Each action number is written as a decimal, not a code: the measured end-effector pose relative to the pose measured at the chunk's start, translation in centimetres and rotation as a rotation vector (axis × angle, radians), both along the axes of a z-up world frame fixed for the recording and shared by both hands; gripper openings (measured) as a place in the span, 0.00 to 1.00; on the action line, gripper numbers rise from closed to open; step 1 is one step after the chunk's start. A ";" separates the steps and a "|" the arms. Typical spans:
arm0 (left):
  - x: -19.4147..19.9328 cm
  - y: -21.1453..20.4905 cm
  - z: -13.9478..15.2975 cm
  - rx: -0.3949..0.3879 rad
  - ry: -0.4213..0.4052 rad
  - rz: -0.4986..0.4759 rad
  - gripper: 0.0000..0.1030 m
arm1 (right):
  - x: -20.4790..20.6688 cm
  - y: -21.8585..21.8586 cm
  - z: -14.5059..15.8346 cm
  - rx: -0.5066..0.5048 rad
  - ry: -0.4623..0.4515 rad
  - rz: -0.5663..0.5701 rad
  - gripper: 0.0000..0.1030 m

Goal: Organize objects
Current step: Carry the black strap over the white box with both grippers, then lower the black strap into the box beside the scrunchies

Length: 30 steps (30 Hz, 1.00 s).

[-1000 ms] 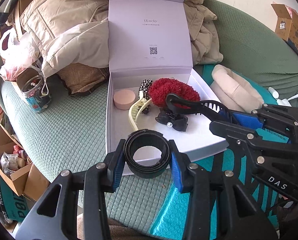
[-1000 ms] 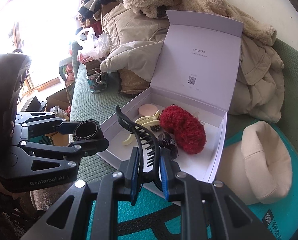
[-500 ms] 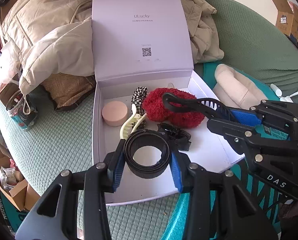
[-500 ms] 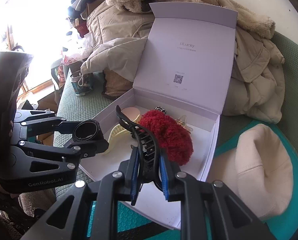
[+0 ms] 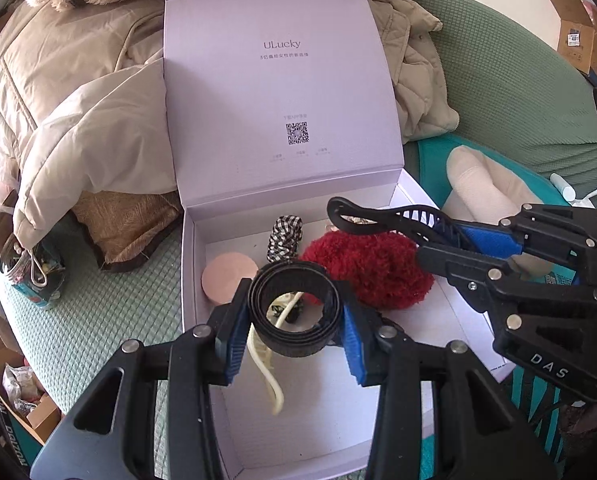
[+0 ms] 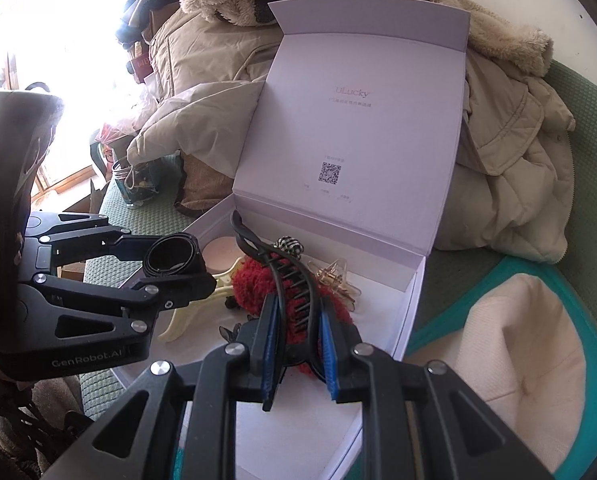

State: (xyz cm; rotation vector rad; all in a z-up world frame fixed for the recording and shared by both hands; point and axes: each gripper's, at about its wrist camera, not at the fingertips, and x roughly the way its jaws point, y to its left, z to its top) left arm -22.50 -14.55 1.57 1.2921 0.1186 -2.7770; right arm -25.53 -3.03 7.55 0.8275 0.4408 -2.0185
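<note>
An open white box point(image 5: 188, 264) point(image 6: 412, 300) lies on a green sofa with its lid upright. Inside are a red fluffy scrunchie point(image 5: 368, 268) point(image 6: 250, 284), a pink round puff point(image 5: 226, 280), a checked scrunchie point(image 5: 284, 236), a cream hair claw point(image 5: 264, 364) point(image 6: 194, 312) and a gold clip point(image 6: 334, 276). My left gripper point(image 5: 294, 316) point(image 6: 174, 258) is shut on a black rolled band point(image 5: 294, 340) above the box. My right gripper point(image 6: 296, 340) is shut on a black hair clip point(image 6: 282, 272) point(image 5: 382, 218) above the red scrunchie.
Beige coats point(image 5: 78, 112) are piled behind and left of the box. A cream hat point(image 6: 526, 352) lies on a teal mat to the right. A jar point(image 5: 30, 272) stands on the sofa at left. Cardboard boxes point(image 5: 578, 36) sit at far right.
Both grippers have moved forward over the box with their items still held. The black band now hangs over the box's middle, and the black clip over the red scrunchie.
</note>
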 end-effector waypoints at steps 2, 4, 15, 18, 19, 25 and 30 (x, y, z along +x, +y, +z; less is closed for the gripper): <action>-0.8 -0.2 0.1 -0.007 0.003 -0.004 0.37 | -0.5 -0.3 -0.1 0.003 0.003 -0.001 0.18; -1.5 -0.5 0.1 -0.013 0.005 -0.006 0.37 | -1.0 -0.6 -0.3 0.007 0.003 -0.002 0.18; -4.7 -1.9 -1.3 -0.036 -0.012 -0.005 0.37 | -3.1 -2.0 -1.6 0.034 -0.017 -0.028 0.18; -5.3 -2.2 -1.8 -0.040 -0.019 -0.010 0.37 | -3.5 -2.5 -2.0 0.043 -0.026 -0.029 0.18; -5.5 -2.3 -1.9 -0.040 -0.022 -0.011 0.37 | -3.6 -2.7 -2.1 0.047 -0.027 -0.030 0.18; -6.3 -2.6 -3.3 -0.041 -0.048 -0.020 0.37 | -4.1 -3.4 -2.8 0.064 -0.027 -0.032 0.18; -6.9 -2.7 -4.2 -0.027 -0.073 -0.023 0.37 | -4.6 -3.6 -3.4 0.073 -0.044 -0.043 0.18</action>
